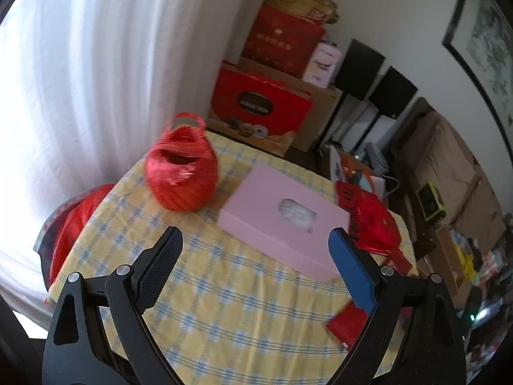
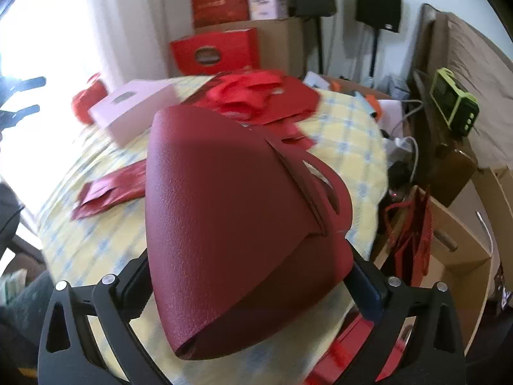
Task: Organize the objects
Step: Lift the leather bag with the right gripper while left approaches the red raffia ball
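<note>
Clutter: pink tissue box [image 1: 282, 218] and red twine ball [image 1: 182, 173] lay on checked tablecloth [image 1: 224, 304].
Left gripper [image 1: 255, 266]: spread apart, empty.
Right gripper [image 2: 253, 285]: clamped on maroon leather pouch [image 2: 231, 224], blocking its view.

Round table [image 1: 224, 304], yellow-and-blue checked cloth. On it: red twine ball [image 1: 182, 173] near far edge, pink box [image 1: 282, 221] just beside it, red bags [image 2: 256, 96] heaped behind box, flat red packets [image 2: 109, 192] near front edge.

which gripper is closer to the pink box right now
Left. The left gripper hangs open just in front of the pink box. The right gripper grips a dark red bag, with the box well beyond it.
</note>
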### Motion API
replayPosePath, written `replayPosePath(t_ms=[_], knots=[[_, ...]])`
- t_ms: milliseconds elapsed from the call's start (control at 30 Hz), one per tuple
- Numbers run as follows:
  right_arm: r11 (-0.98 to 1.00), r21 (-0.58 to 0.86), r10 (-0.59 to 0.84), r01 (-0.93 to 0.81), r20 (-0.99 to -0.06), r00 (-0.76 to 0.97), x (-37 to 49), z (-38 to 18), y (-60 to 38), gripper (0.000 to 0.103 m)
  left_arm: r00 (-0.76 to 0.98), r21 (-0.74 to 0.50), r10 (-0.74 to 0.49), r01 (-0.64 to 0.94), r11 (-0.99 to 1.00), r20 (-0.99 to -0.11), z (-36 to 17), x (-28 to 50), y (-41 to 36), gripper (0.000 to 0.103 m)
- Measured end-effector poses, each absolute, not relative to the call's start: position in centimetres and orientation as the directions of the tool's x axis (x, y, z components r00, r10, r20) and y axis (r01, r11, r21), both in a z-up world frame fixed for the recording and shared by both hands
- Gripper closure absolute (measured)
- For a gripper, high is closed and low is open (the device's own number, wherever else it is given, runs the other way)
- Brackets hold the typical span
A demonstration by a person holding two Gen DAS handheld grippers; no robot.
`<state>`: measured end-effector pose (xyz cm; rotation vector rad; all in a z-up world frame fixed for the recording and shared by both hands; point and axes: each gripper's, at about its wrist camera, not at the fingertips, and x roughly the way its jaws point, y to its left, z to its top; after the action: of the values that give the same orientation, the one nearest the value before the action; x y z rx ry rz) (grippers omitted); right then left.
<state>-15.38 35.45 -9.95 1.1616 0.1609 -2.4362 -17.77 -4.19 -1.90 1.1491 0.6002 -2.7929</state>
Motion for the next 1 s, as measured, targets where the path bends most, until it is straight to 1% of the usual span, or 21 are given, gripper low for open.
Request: replayPosePath(t_ms=[133,233,333,467,567,667,767,867,1000], knots=[[-0.848,0.002,-0.345,0.529,-0.761,-0.549,-11.5,-8.7,31.7,0.002,-0.717,-0.350,0.076,0.242,-0.905,-0.693,-2.4,-17.7,-5.9,0.011],[-0.836,-0.068,-0.320,0.544,-0.745,-0.585,-9.5,-8.1,29.5,0.004,-0.711,-0.358,0.076,0.255,-0.898,-0.699,-2.7,-17.7,-6.5,0.011],[-0.842,-0.097,-0.300,0.531,-0.733,-0.610,-9.2,-8.0,28.3,0.004,-0.709,-0.366,0.087,0.251,-0.896,-0.700,-2.5,-17.5,-6.4,0.011],[-0.869,-0.057,-0.291,0.492,-0.745,-0.601,-10.1,-7.8,27.7,0.005,-0.721,-0.372,0.098,0.232,-0.899,-0.686,-1.4,-16.9,-6.2,0.011],[-0.881,-0.044,-0.290,0.470,-0.736,-0.612,-9.7,-7.0,27.2,0.003,-0.740,-0.380,0.098,0.223,-0.898,-0.665,-0.5,-16.4,-6.3,0.011],[-0.891,-0.029,-0.288,0.454,-0.737,-0.612,-9.2,-6.5,26.9,0.002,-0.740,-0.391,0.102,0.228,-0.891,-0.665,-0.3,-16.2,-6.7,0.011],[-0.885,0.012,-0.325,0.466,-0.733,-0.598,-8.7,-6.5,26.9,0.001,-0.742,-0.390,0.090,0.241,-0.889,-0.664,-0.1,-15.9,-7.4,0.011],[-0.895,0.031,-0.304,0.445,-0.773,-0.556,-8.9,-7.2,26.9,0.001,-0.750,-0.384,0.070,0.254,-0.887,-0.658,0.1,-15.4,-9.1,0.011],[-0.900,0.005,-0.251,0.436,-0.823,-0.509,-8.6,-8.2,26.9,0.001,-0.742,-0.407,0.005,0.362,-0.838,-0.670,-0.5,-14.1,-13.6,0.011]])
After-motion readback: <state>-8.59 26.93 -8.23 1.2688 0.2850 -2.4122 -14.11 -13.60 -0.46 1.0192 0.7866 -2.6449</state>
